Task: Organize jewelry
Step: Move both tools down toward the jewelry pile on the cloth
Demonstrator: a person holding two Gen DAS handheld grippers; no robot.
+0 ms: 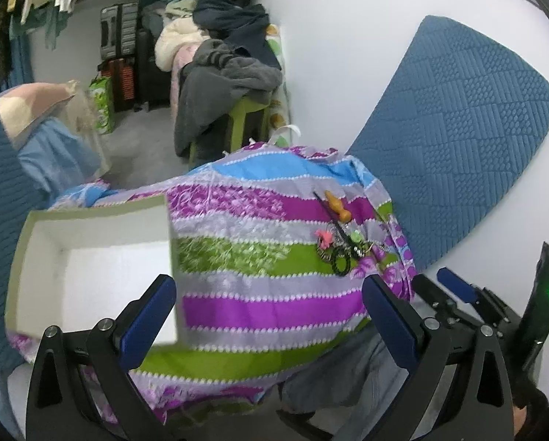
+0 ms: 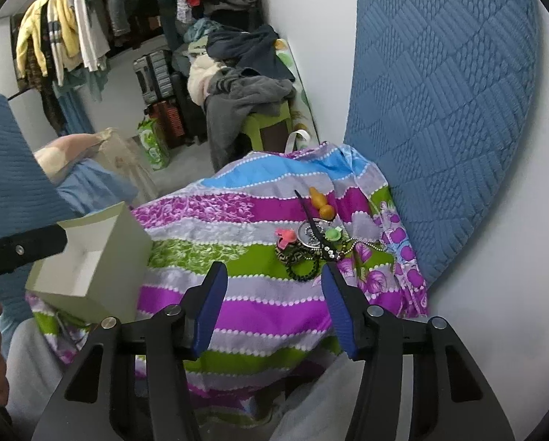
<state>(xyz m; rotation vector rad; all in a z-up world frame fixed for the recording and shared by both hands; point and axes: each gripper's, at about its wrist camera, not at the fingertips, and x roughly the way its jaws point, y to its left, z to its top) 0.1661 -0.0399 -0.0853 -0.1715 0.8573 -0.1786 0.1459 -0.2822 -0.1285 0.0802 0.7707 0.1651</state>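
Right tool [image 2: 272,296] just short of jewelry pile [image 2: 313,244], apart.

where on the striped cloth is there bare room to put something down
The middle of the striped cloth is free, between the open white box and the jewelry pile. It is crowded at the pile by the blue quilted pad.

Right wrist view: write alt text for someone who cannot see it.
The open right gripper hovers empty over a striped purple, green and blue cloth, aimed at a small jewelry pile near a blue quilted board. An open, empty white box sits at the cloth's left edge, with hanging clothes behind.
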